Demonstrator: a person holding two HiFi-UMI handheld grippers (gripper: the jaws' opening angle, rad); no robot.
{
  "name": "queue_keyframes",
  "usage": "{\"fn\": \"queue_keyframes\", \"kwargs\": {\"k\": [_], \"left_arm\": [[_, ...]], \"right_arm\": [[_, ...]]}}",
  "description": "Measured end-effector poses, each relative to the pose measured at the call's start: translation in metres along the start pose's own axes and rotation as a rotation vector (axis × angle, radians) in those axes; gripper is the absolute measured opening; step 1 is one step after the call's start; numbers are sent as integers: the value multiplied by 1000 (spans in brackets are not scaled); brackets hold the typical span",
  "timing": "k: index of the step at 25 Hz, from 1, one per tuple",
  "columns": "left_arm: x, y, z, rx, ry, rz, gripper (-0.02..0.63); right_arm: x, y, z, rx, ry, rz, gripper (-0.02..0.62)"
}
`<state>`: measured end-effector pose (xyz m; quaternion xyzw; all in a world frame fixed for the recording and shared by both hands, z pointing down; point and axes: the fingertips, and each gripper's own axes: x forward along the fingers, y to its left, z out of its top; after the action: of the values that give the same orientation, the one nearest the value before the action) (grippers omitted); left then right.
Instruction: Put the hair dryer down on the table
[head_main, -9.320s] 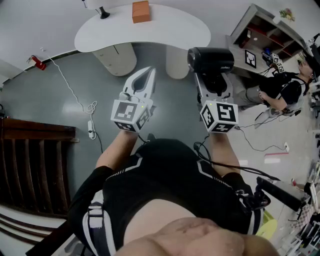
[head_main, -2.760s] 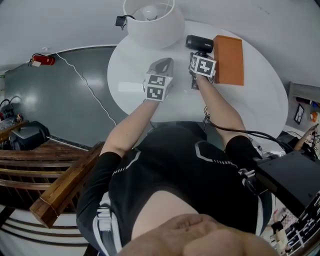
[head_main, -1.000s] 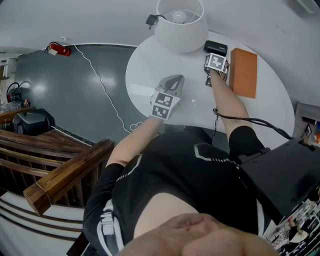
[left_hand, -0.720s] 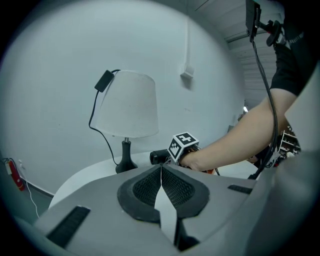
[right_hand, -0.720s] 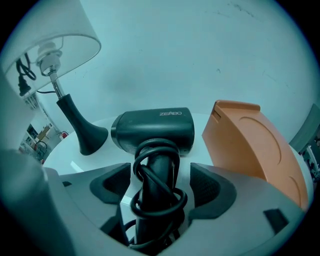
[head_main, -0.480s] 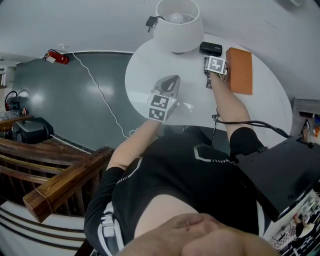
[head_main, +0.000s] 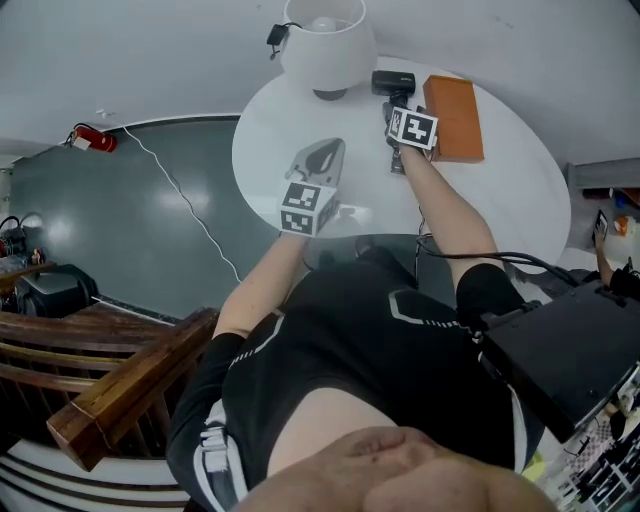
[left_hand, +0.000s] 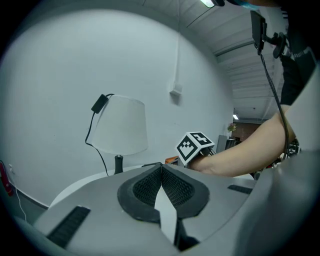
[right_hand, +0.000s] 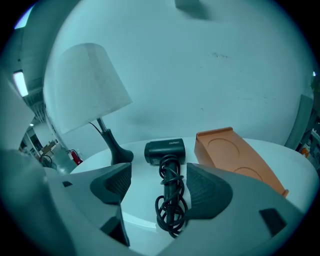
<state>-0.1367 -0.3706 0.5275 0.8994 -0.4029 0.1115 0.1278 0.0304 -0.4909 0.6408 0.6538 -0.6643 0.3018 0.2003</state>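
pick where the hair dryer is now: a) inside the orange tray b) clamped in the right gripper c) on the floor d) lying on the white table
d: the hair dryer lies on the table between lamp and orange tray; the right gripper has just been opening its jaws and grips nothing.

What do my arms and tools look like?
The left tool and right tool are light grey, with dark meshed pads and black-and-white marker cubes. Short black sleeves; a black cable by the right arm. The right jaws have just been opening, clear of the hair dryer.
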Motion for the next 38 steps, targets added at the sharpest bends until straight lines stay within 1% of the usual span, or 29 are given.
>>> {"fn": "queue_keyframes", "kwargs": {"k": [4, 6, 8, 9, 11, 15, 17, 21, 23, 24, 26, 30, 33, 35, 38], "left_arm": [[-18, -7, 15, 12, -69, -3, 32], [-27, -13, 21, 8, -101, -21, 32], [-34, -20, 22, 22, -98, -48, 32], [-37, -23, 22, 33, -92, -56, 32], [-44, -29, 23, 38, -98, -75, 31], [-59, -45, 33, 28, -160, -134, 31], [-67, -50, 34, 32, -172, -147, 31], [-82, -60, 38, 31, -186, -172, 31], [-88, -64, 45, 38, -195, -185, 31], [-91, -66, 48, 46, -197, -194, 31], [-95, -69, 55, 66, -201, -204, 31], [-106, -76, 69, 92, -240, -209, 31], [-111, -80, 77, 153, -274, -147, 31], [-109, -82, 80, 135, -271, -128, 31], [-106, -85, 87, 90, -274, -127, 31]], "right_arm": [[-44, 14, 15, -9, -87, 59, 348], [-62, 20, 21, -18, -131, 94, 347], [-81, 25, 28, -33, -176, 117, 340], [-93, 27, 31, -45, -198, 120, 316], [-119, 30, 38, -77, -249, 121, 196], [-168, 39, 52, -150, -353, 149, 189], [-189, 43, 54, -142, -389, 156, 184], [-229, 46, 50, -114, -435, 156, 144], [-248, 45, 47, -93, -458, 157, 112], [-257, 45, 45, -75, -474, 159, 84], [-274, 44, 43, -50, -510, 151, 78], [-303, 49, 41, -71, -570, 132, 73], [-323, 49, 45, -65, -623, 123, 64], [-328, 54, 47, -89, -626, 157, 63], [-331, 62, 48, -149, -607, 205, 63]]}}
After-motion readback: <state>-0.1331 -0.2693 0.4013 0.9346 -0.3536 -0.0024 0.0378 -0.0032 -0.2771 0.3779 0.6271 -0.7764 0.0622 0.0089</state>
